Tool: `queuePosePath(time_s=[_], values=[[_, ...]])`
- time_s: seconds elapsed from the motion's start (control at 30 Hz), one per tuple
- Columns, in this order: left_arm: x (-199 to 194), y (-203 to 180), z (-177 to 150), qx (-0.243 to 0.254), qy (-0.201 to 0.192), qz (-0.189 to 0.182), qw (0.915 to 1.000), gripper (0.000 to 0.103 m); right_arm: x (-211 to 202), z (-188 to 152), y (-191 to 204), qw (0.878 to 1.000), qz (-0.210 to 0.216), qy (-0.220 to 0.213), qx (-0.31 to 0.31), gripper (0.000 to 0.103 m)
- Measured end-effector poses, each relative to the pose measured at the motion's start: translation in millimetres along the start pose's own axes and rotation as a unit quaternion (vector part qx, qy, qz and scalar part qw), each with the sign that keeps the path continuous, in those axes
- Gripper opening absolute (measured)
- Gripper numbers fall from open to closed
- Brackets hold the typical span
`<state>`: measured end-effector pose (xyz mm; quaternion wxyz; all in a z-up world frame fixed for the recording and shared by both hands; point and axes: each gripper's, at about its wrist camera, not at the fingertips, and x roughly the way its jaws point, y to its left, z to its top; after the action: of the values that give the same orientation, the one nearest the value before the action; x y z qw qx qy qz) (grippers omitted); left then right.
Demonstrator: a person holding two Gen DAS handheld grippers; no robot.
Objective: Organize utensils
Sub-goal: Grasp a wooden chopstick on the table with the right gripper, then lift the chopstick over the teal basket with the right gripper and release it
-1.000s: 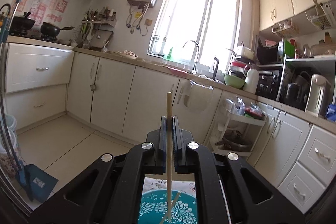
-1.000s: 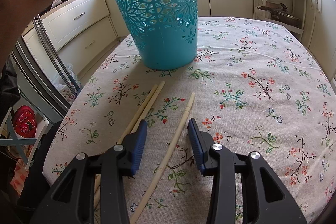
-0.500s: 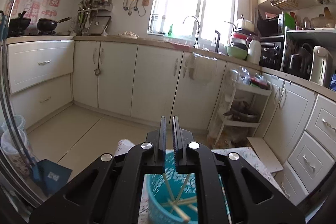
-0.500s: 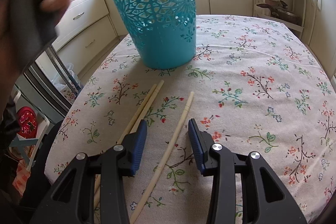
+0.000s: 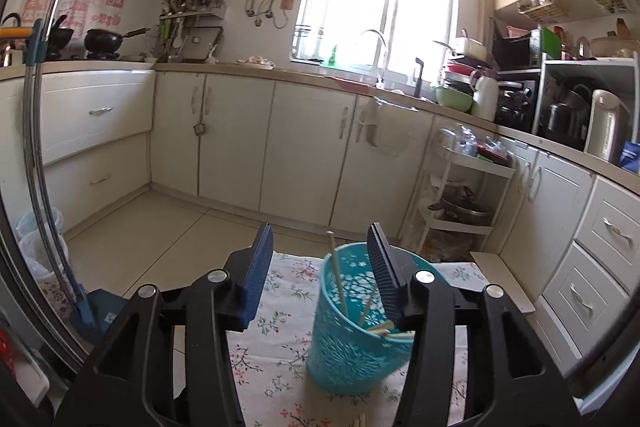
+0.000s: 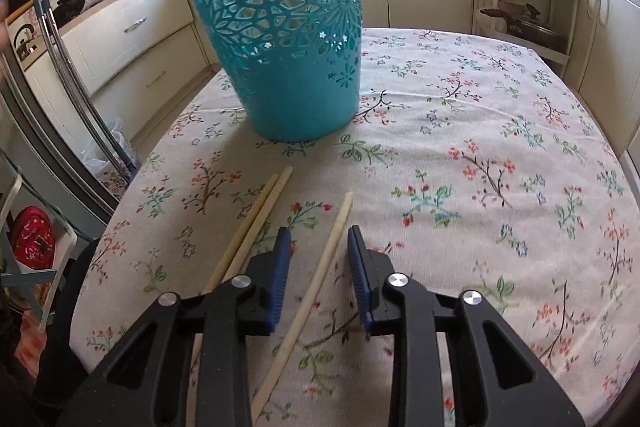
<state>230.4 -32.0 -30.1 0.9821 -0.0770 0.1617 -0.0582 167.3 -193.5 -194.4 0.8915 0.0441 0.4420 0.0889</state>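
Observation:
A teal cut-out bin (image 6: 288, 67) stands on the flowered tablecloth and holds several wooden chopsticks (image 5: 338, 279). My left gripper (image 5: 320, 247) hovers just before the bin's rim (image 5: 348, 251). Its jaws are opening and nothing is between them. In the right wrist view a single chopstick (image 6: 343, 211) lies on the cloth. My right gripper (image 6: 319, 239) straddles it low over the table. Its jaws are closing, with a gap still showing on each side of the stick. Two more chopsticks (image 6: 260, 211) lie side by side just left of it.
The cloth-covered table (image 6: 500, 147) ends close on the left, near a chair with red items (image 6: 32, 239). Beyond the table are cream kitchen cabinets, a white trolley rack (image 5: 460, 195) and a blue broom with dustpan (image 5: 88, 311).
The left gripper let its chopstick drop into the bin, drew back and lower, and its jaws spread apart. The right jaws narrowed around the single chopstick without the hand moving.

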Motion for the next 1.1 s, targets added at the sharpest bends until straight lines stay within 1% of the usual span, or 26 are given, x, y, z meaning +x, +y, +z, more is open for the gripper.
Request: queuePosePath(time_s=[0.07,0.13,0.2,0.33,0.43,0.5,0.57,0.6,0.63,0.67,0.7,0.73,0.77,0.8,0.83,0.87,0.9,0.93,1.0,1.07,1.1], values=[[-5,-6,-1,0.010,0.000,-0.009,0.9999,0.049,3,6,-2,1.000,-0.001,0.010,-0.003,0.025],[-7,-10,-2,0.016,0.000,-0.015,0.9997,0.049,5,10,-4,1.000,-0.006,0.022,-0.013,0.015],[-10,-15,-4,0.025,0.004,-0.025,0.9994,0.050,6,11,-5,0.999,-0.008,0.034,-0.028,0.011],[-12,-26,-11,0.045,0.014,-0.036,0.9982,0.051,4,13,-2,0.994,-0.003,0.064,-0.091,0.008],[-12,-29,-16,0.049,0.025,-0.040,0.9977,0.051,2,13,-4,0.992,0.001,0.070,-0.105,0.006],[-14,-28,-17,0.046,0.029,-0.038,0.9978,0.051,-6,12,-16,0.996,-0.002,0.049,-0.075,0.006],[-15,-25,-16,0.040,0.030,-0.033,0.9982,0.051,-28,17,-30,1.000,0.024,-0.010,-0.016,0.006],[-16,-23,-15,0.033,0.030,-0.028,0.9986,0.051,-46,23,-37,0.997,0.038,-0.060,0.016,0.006],[-17,-21,-14,0.027,0.028,-0.023,0.9990,0.051,-59,27,-41,0.994,0.051,-0.094,0.036,0.006],[-21,-18,-12,0.015,0.022,-0.014,0.9995,0.051,-80,35,-47,0.983,0.069,-0.153,0.069,0.006],[-23,-16,-9,0.007,0.017,-0.010,0.9998,0.051,-101,42,-52,0.968,0.078,-0.215,0.101,0.006],[-27,-13,-6,-0.003,0.009,-0.005,0.9999,0.051,-118,49,-57,0.950,0.092,-0.268,0.131,0.006],[-31,-12,-4,-0.012,0.000,0.001,0.9999,0.051,-129,53,-59,0.936,0.095,-0.303,0.153,0.006],[-37,-10,0,-0.022,-0.013,0.007,0.9996,0.051,-140,58,-62,0.918,0.092,-0.341,0.180,0.006],[-44,-9,3,-0.031,-0.026,0.010,0.9991,0.051,-148,63,-65,0.902,0.097,-0.369,0.203,0.006],[-48,-9,5,-0.036,-0.035,0.011,0.9987,0.051,-155,69,-68,0.882,0.095,-0.399,0.233,0.006],[-55,-9,7,-0.040,-0.051,0.013,0.9978,0.052,-159,72,-71,0.868,0.098,-0.417,0.252,0.006],[-60,-11,9,-0.043,-0.059,0.013,0.9972,0.053,-163,78,-73,0.849,0.103,-0.439,0.274,0.006],[-70,-13,11,-0.046,-0.075,0.010,0.9961,0.054,-162,88,-70,0.827,0.106,-0.469,0.291,0.006],[-73,-16,14,-0.046,-0.085,0.006,0.9953,0.055,-156,99,-69,0.818,0.110,-0.482,0.296,0.006],[-75,-18,15,-0.046,-0.089,0.003,0.9949,0.055,-151,103,-68,0.815,0.112,-0.483,0.299,0.006]])
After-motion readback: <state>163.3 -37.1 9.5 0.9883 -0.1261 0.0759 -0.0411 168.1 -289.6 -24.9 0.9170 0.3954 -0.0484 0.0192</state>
